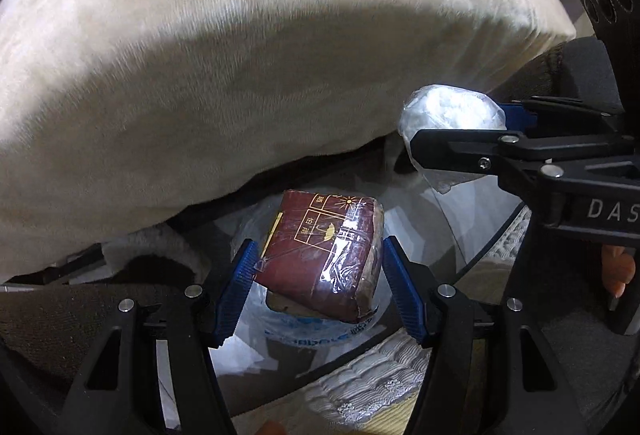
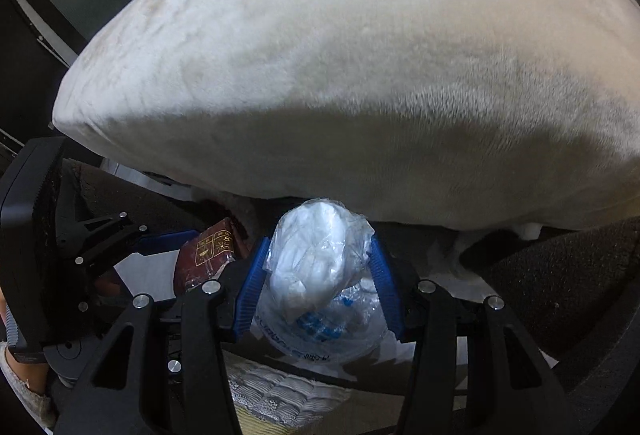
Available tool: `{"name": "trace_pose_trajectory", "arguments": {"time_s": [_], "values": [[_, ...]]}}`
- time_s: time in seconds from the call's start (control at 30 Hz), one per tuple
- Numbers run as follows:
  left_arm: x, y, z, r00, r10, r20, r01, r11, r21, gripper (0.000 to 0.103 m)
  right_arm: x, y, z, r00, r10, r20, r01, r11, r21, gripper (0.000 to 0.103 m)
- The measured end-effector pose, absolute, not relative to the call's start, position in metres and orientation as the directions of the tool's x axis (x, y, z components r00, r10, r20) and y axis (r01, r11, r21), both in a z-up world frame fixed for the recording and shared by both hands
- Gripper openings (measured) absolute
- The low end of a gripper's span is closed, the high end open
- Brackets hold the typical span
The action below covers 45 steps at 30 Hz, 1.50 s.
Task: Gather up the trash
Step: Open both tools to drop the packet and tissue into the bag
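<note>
My left gripper is shut on a dark red packet with gold print and a clear film wrap, its blue pads pressing both sides. The packet hangs tilted over a white plastic bag with blue lettering that lies open below. At the right of this view my right gripper holds a crumpled clear plastic wad. In the right wrist view the right gripper is shut on that wad above the same bag. The red packet shows at the left.
A large cream plush cushion overhangs the bag from behind. Dark brown fabric lies at both sides. A white lace cloth sits near the front edge. A person's fingers grip the right handle.
</note>
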<state>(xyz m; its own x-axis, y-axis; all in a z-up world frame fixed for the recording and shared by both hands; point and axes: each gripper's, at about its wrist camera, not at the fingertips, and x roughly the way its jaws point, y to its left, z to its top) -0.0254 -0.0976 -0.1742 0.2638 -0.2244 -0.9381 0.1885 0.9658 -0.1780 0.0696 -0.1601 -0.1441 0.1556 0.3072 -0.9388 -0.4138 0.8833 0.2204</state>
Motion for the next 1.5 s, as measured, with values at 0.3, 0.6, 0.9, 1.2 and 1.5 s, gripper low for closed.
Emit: {"name": "trace_pose_trajectory", "arguments": {"time_s": [0.3, 0.6, 0.9, 1.2, 1.5], "values": [[-0.012, -0.11, -0.225, 0.085, -0.126, -0.988, 0.183, 0.977, -0.109, 0.063, 0.082, -0.156, -0.2, -0.02, 0.217, -0.976, -0.332, 0.919, 0.211, 0.051], [-0.005, -0.111, -0.282, -0.072, -0.094, -0.993, 0.172, 0.979, -0.105, 0.063, 0.097, -0.158, -0.253, -0.161, 0.163, -0.973, -0.25, 0.947, 0.2, 0.051], [0.004, -0.112, -0.32, -0.167, -0.1, -0.981, 0.155, 0.98, -0.127, 0.062, 0.105, -0.163, -0.29, -0.254, 0.135, -0.958, -0.204, 0.96, 0.19, 0.051], [0.004, -0.109, -0.325, -0.194, -0.121, -0.973, 0.131, 0.98, -0.148, 0.083, 0.108, -0.166, -0.3, -0.269, 0.118, -0.956, -0.165, 0.972, 0.167, 0.066], [0.002, -0.107, -0.308, -0.134, -0.107, -0.985, 0.136, 0.983, -0.125, 0.097, 0.106, -0.175, -0.288, -0.23, 0.117, -0.966, -0.153, 0.976, 0.154, 0.079]]}}
